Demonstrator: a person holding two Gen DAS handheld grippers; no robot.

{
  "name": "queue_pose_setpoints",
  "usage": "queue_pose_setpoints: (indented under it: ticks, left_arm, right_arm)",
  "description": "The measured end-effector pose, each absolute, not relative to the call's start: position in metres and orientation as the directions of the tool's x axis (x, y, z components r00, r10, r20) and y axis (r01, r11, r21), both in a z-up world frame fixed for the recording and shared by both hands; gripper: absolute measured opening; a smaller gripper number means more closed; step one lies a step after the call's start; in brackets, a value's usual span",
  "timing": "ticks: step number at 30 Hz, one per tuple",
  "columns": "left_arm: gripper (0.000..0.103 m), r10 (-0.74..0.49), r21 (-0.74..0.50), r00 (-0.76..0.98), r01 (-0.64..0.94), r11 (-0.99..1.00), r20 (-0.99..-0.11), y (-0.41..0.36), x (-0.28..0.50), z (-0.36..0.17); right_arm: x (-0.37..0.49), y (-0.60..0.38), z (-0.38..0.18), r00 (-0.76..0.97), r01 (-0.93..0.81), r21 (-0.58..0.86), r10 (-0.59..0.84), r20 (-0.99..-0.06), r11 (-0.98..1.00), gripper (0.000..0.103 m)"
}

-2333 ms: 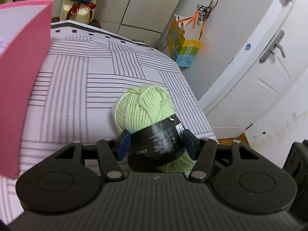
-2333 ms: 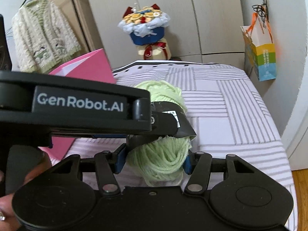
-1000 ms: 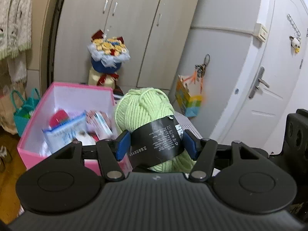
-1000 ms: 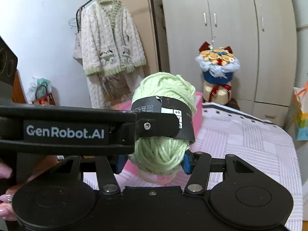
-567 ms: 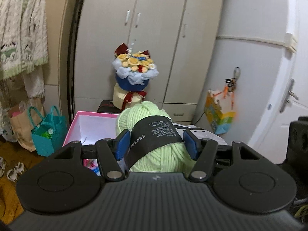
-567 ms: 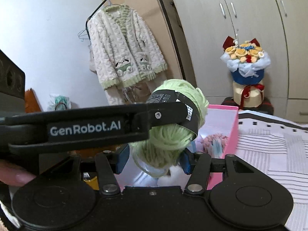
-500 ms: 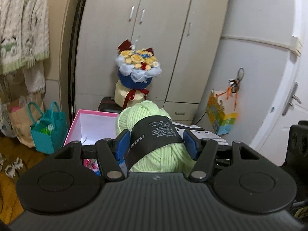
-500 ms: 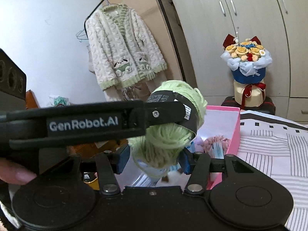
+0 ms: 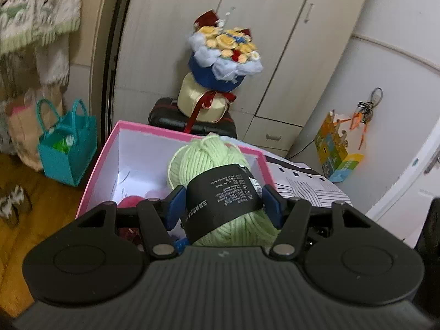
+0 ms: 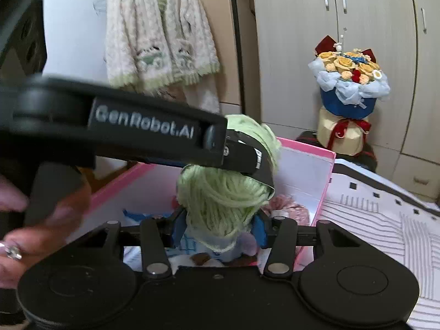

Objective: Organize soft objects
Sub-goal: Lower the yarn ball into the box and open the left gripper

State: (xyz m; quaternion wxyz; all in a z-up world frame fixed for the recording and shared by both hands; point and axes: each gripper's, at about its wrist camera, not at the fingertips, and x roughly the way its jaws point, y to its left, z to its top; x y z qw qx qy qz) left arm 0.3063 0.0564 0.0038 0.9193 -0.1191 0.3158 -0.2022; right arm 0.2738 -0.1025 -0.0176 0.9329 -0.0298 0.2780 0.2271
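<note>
A light green yarn ball (image 9: 209,159) with a black paper label (image 9: 220,195) is held by both grippers over the open pink box (image 9: 110,148). My left gripper (image 9: 222,206) is shut on its labelled middle. My right gripper (image 10: 218,227) is shut on the ball's lower end (image 10: 220,195). The left gripper's body crosses the right wrist view above the ball. The pink box (image 10: 327,170) has white inner walls and holds pink yarn (image 10: 286,209) and other soft items, partly hidden.
A striped bed cover (image 10: 385,220) lies right of the box. A flower bouquet (image 9: 222,52) stands on a dark case by the wardrobe. A teal bag (image 9: 66,148) sits on the wooden floor at left. A cardigan (image 10: 159,35) hangs behind.
Both grippers have carried the yarn ball from the bed up and left to above the pink box, and it now hangs lower over the box's inside.
</note>
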Motion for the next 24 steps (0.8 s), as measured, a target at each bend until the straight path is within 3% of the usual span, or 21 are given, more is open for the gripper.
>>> queue_pose_setpoints:
  ticks: [4, 9, 14, 24]
  left_arm:
    - [0.059, -0.433, -0.333, 0.716, 0.288, 0.898, -0.548, 0.054, 0.308, 0.000]
    - [0.058, -0.392, -0.288, 0.731, 0.272, 0.918, -0.559, 0.046, 0.303, -0.006]
    - [0.058, -0.365, -0.280, 0.736, 0.244, 0.929, -0.570, 0.047, 0.298, -0.011]
    - [0.061, -0.336, -0.249, 0.794, 0.238, 0.939, -0.507, 0.061, 0.245, 0.013]
  right_arm:
    - [0.274, -0.091, -0.022, 0.773, -0.412, -0.067, 0.310, -0.554, 0.909, 0.053]
    - [0.266, -0.088, -0.026, 0.784, -0.388, -0.130, 0.252, -0.567, 0.913, 0.057]
    - [0.249, -0.102, -0.014, 0.788, -0.415, -0.092, 0.307, -0.534, 0.905, 0.074]
    - [0.188, -0.154, 0.003, 0.783, -0.455, 0.096, 0.448, -0.432, 0.885, 0.074]
